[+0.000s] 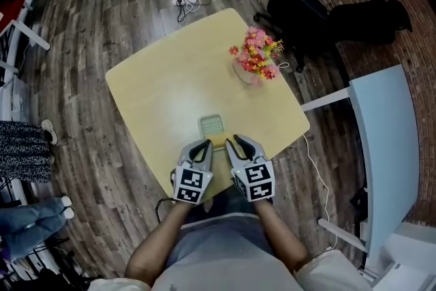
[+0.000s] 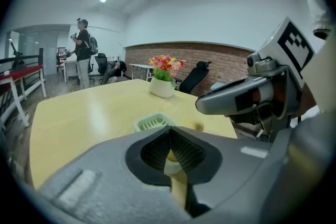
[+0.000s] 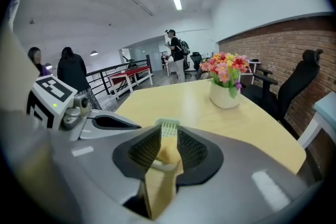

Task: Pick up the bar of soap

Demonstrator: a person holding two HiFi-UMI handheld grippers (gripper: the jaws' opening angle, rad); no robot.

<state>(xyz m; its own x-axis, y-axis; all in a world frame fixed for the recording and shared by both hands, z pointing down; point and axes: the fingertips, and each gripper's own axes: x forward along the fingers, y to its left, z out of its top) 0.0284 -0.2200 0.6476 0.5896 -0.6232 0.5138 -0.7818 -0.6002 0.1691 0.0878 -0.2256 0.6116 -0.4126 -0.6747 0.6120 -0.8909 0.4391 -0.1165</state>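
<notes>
- On the table (image 1: 170, 85), near its front edge, lies the soap (image 1: 218, 141). It is a small yellow bar just beside the green dish (image 1: 211, 125), on the person's side, and not in it.
- The right gripper (image 3: 168, 136) is released. Its jaws stand partly apart and the soap shows in the gap ahead of them, but no pad seems to press on it.
- The left gripper (image 2: 169, 132) is clenched, its pads meeting at the tips with nothing between them.
- In the head view the soap lies between the two grippers' tips.
- I judge the bar to be light and stiff, but smooth, so it may slip out of a weak or slanted grip.
- It lies flat and low. The best hold is probably across its two long sides, at the middle, with the pads close to the table.
- Its colour is close to the table's, so its edges are hard to read.
</notes>
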